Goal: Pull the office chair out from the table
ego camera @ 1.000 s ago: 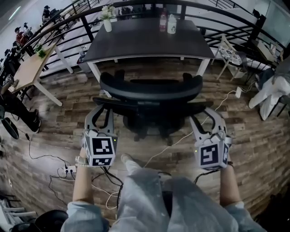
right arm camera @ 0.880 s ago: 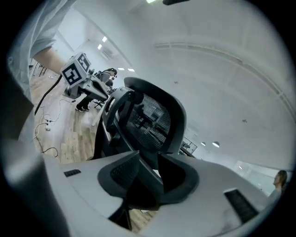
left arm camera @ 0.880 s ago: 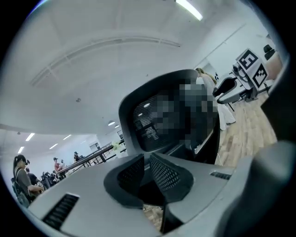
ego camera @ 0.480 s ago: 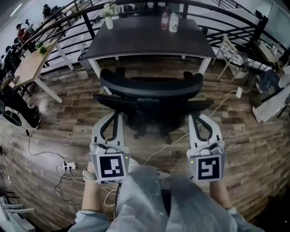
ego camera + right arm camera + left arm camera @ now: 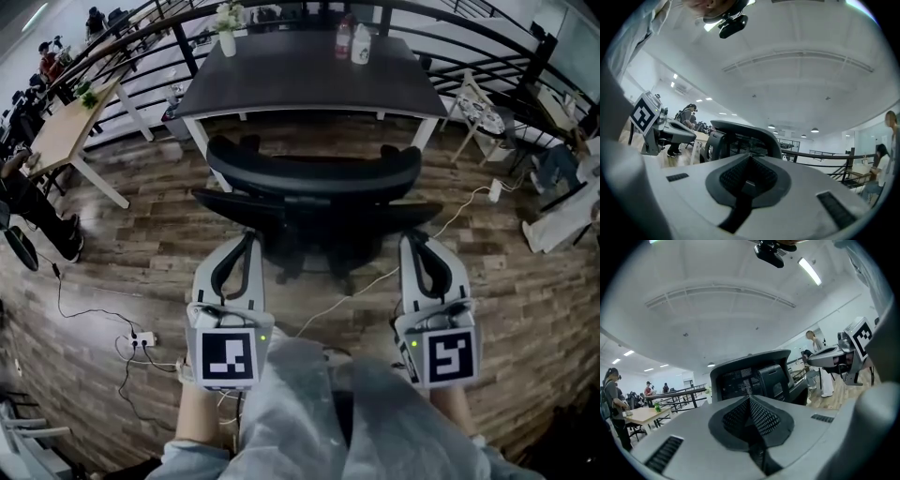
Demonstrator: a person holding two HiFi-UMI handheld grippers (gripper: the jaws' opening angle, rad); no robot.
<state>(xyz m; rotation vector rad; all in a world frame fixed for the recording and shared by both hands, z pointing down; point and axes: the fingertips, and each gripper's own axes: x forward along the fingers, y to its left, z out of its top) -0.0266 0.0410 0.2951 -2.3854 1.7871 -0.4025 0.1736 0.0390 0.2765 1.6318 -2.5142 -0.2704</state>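
Observation:
The black office chair stands with its back toward me, a little out from the dark table. My left gripper is shut and empty, its tips just behind the chair's left armrest. On the other side my right gripper is also shut and empty, just behind the right armrest. In the left gripper view the closed left gripper points at the chair back. The right gripper view shows the closed right gripper before the chair back. Neither gripper holds the chair.
Two bottles and a vase stand on the table. A power strip and cables lie on the wooden floor. A black railing curves behind the table. A wooden table and people are at the left.
Both grippers went from open at the armrests to shut and empty. They rolled until the marker cubes face up and drew back a little toward me. The chair stays about where it was.

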